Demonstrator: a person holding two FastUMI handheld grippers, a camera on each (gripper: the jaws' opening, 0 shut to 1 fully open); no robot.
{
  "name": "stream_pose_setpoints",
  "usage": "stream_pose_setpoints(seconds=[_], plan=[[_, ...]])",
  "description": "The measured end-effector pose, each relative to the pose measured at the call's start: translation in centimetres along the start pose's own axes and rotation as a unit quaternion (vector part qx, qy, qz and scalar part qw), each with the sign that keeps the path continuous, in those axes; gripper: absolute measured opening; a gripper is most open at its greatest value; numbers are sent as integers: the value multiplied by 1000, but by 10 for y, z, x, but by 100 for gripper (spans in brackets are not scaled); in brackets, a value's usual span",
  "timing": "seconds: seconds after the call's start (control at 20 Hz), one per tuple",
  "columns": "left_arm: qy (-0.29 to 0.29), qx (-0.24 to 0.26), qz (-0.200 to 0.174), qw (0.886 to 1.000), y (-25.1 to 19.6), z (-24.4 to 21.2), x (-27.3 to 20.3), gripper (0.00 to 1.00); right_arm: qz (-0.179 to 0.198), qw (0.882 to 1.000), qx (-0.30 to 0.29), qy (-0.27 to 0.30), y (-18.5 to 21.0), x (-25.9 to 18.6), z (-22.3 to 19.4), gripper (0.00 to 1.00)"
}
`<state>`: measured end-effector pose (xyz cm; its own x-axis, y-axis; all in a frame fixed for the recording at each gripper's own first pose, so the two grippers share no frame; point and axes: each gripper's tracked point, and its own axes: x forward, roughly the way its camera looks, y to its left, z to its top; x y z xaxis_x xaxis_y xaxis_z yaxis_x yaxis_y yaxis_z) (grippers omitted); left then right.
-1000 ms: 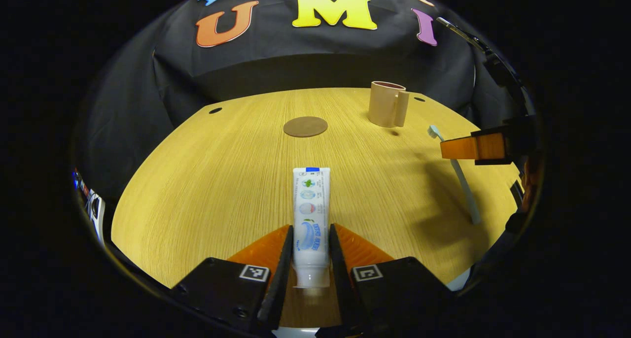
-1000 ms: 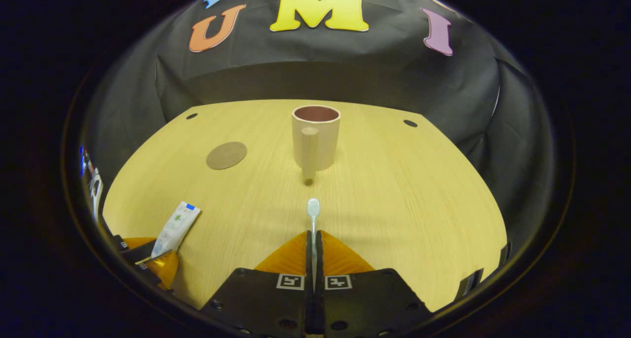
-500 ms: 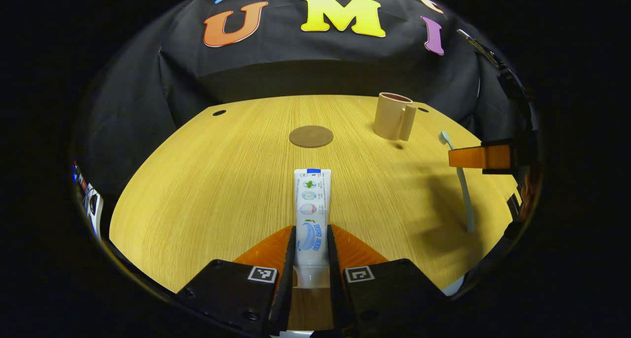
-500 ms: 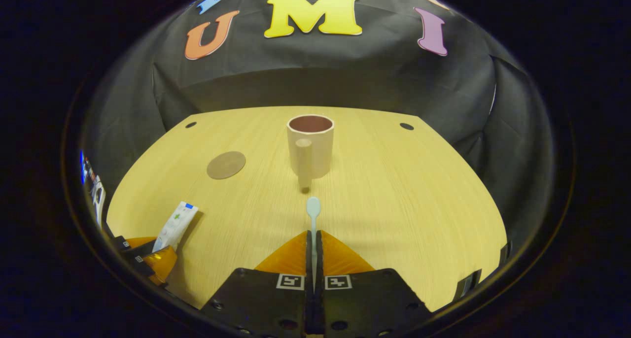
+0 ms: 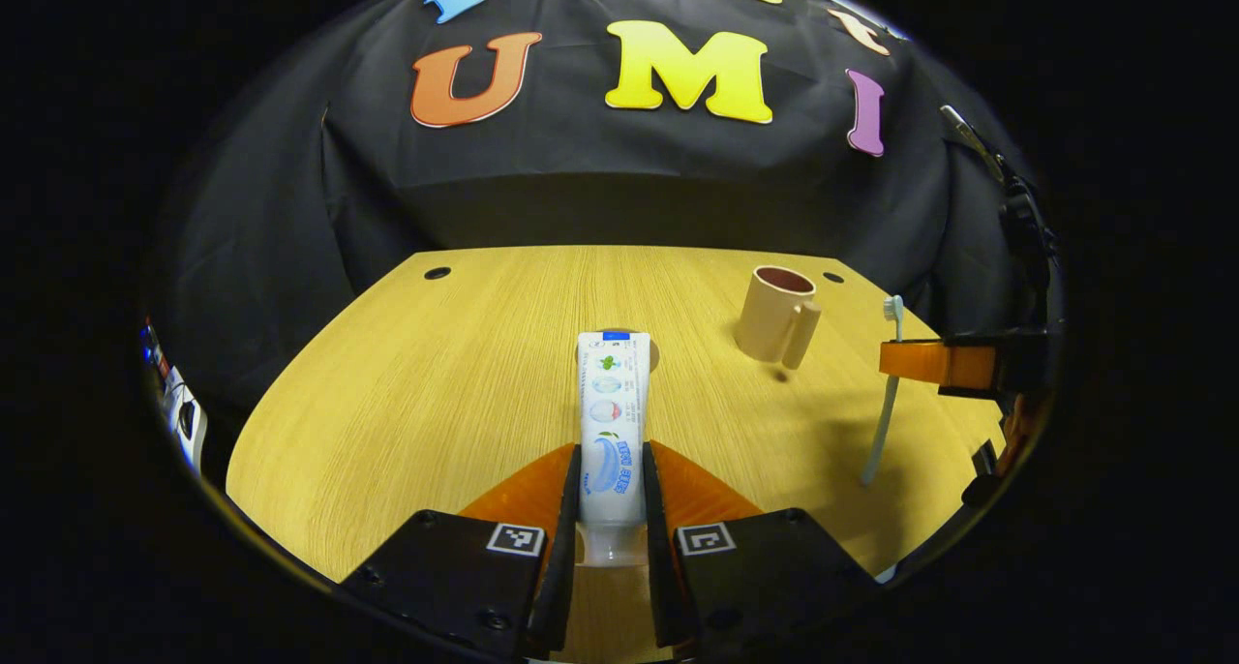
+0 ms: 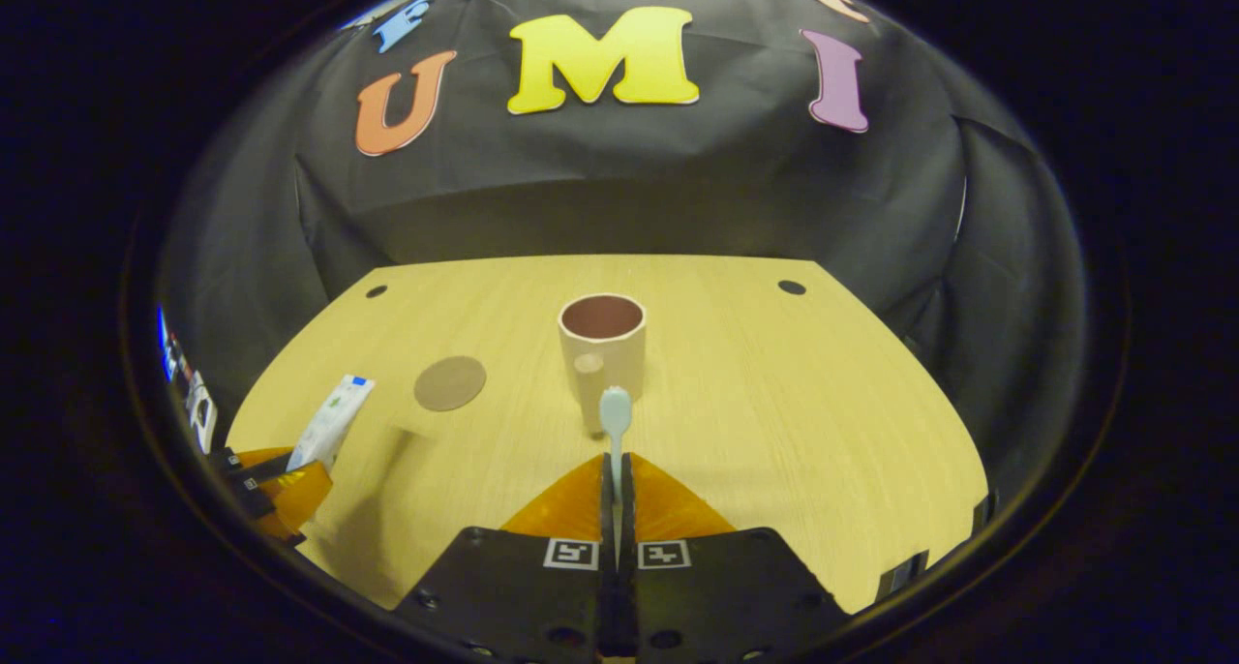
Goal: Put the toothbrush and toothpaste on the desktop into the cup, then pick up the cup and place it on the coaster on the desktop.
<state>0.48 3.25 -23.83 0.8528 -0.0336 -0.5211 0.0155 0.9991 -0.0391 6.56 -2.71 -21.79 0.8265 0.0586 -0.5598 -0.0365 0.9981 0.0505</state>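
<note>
Both grippers hold items above the desk.
Left gripper clamps toothpaste, right gripper pinches toothbrush — cup stands ahead, coaster partly hidden in left gripper view.

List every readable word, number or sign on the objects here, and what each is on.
Toothpaste tube: blue print and small round pictures, too blurred to read.
Left gripper: two square black-and-white marker tags, no words.
Right gripper: two similar marker tags, no words.
Cup, coaster, toothbrush: no text visible.
</note>
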Motion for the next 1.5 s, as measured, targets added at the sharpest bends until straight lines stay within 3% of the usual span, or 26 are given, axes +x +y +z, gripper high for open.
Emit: stream_pose_setpoints(seconds=[0.4, 0.75, 0.95, 1.3, 1.5], plan=[[-70, -22, -9, 997, 3, 78, 3, 36, 27, 996, 9, -81, 21, -12, 120, 0], [-115, -33, 4, 993, 18, 131, 4, 36, 41, 988, 10, -149, 39, 15, 230, 0], [-132, -17, 10, 991, 19, 147, 5, 35, 37, 988, -1, -148, 43, 50, 235, 0], [-154, -13, 3, 988, 5, 163, 10, 35, 30, 996, -5, -88, 36, 114, 178, 0], [-164, -9, -2, 986, -7, 170, 16, 35, 32, 998, 1, -56, 36, 124, 153, 2]])
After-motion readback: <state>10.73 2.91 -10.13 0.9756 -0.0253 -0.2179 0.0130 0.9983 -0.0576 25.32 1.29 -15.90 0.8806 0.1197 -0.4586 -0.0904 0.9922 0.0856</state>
